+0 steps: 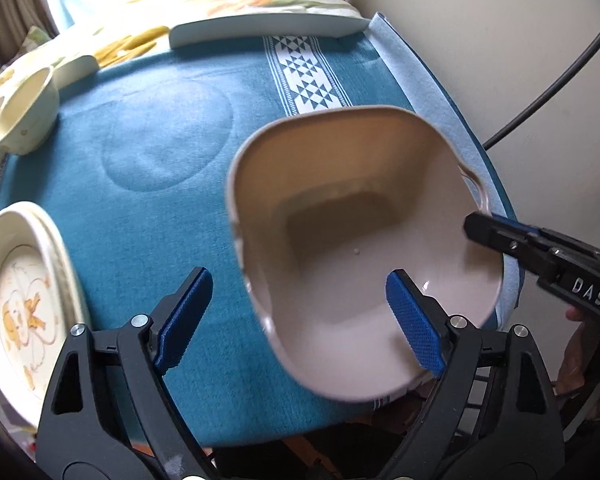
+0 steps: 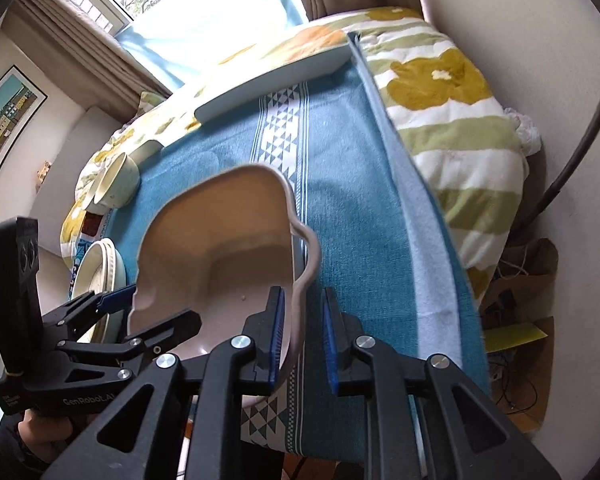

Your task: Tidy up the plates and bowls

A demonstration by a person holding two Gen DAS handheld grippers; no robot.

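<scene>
A pale pink squarish bowl (image 1: 340,216) with a wavy rim hangs tilted and blurred over the blue cloth (image 1: 160,200). My left gripper (image 1: 302,320) is open wide at the bowl's near side: one pad is inside the bowl, the other is out over the cloth, and neither presses on it. My right gripper (image 2: 303,338) straddles the bowl's (image 2: 220,248) right rim. Its inner pad lies along the wall and a gap shows at the outer pad. A stack of cream plates (image 1: 16,300) with a duck drawing sits at the left. Small cream bowls (image 1: 24,120) stand further back.
A long white tray (image 1: 268,28) lies at the cloth's far edge on a floral blanket (image 2: 460,120). A wall runs along the right side, with a dark cable (image 1: 560,80) in front of it. Bags and cords lie on the floor (image 2: 516,300) at the right.
</scene>
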